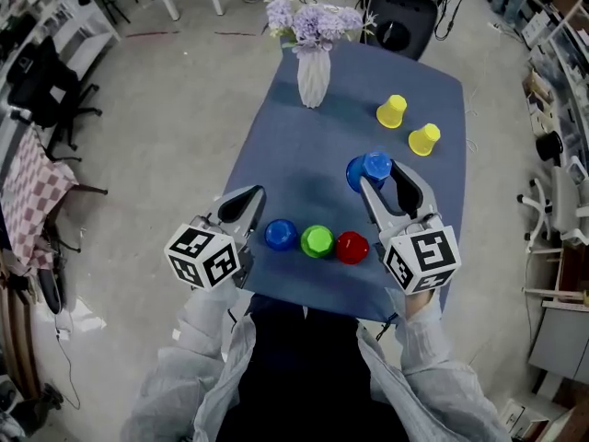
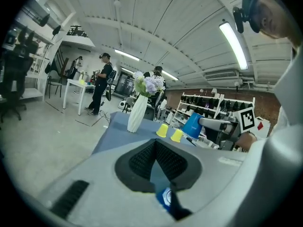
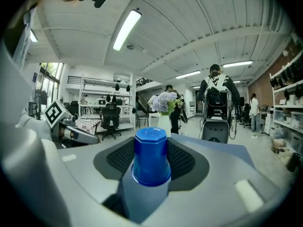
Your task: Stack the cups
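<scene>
A table (image 1: 276,145) covered in a dark blue cloth stands on a pale grey floor (image 1: 156,127). Near the table's far edge, toward its far left corner, a white vase (image 1: 313,79) stands upright with a bunch of pale purple flowers (image 1: 315,21). Just beyond the far edge sits a black office chair (image 1: 402,17). Well apart to the left hangs a red-and-white checked cloth (image 1: 32,196). Shelving (image 1: 561,53) lines the room's right side. In the gripper views, long ceiling strip lights (image 3: 125,30) glow overhead, and a person with a black backpack (image 3: 216,96) stands in the background
</scene>
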`<state>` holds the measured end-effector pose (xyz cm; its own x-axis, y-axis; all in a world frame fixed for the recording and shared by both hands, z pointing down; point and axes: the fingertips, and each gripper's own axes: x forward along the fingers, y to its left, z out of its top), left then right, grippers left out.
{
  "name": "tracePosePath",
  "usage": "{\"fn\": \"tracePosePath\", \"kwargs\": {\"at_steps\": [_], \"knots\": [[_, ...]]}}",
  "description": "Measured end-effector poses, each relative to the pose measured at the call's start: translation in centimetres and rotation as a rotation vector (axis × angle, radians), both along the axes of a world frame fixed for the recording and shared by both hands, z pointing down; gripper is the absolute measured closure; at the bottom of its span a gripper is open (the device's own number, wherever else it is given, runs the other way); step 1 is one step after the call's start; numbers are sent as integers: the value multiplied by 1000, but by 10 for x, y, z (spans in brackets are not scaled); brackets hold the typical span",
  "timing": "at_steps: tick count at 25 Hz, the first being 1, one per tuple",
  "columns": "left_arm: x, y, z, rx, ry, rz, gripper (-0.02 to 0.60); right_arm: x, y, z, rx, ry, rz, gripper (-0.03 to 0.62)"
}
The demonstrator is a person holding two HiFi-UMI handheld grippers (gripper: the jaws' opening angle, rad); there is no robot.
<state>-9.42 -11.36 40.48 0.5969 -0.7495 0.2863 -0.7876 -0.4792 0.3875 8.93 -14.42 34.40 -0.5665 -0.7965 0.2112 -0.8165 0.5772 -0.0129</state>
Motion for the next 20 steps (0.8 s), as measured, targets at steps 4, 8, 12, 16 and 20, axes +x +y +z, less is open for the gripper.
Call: {"fn": "tracePosePath", "kwargs": {"at_steps": [4, 8, 12, 16, 20], "knots": [[-3, 15, -3, 0, 3, -29, 583, -13, 33, -3, -18, -29, -34, 370], [-8, 32, -3, -12, 22, -53, 583, -30, 57, 1, -33, -41, -68, 370], [-10, 48, 1, -20, 27, -71, 583, -44, 77, 10, -51, -44, -104, 370], [-14, 58, 7, -31, 26, -88, 583, -58, 91, 17, -53, -24, -143, 370], [-15, 62, 11, -39, 29, -98, 583, -73, 98, 21, -61, -36, -181, 370]]}}
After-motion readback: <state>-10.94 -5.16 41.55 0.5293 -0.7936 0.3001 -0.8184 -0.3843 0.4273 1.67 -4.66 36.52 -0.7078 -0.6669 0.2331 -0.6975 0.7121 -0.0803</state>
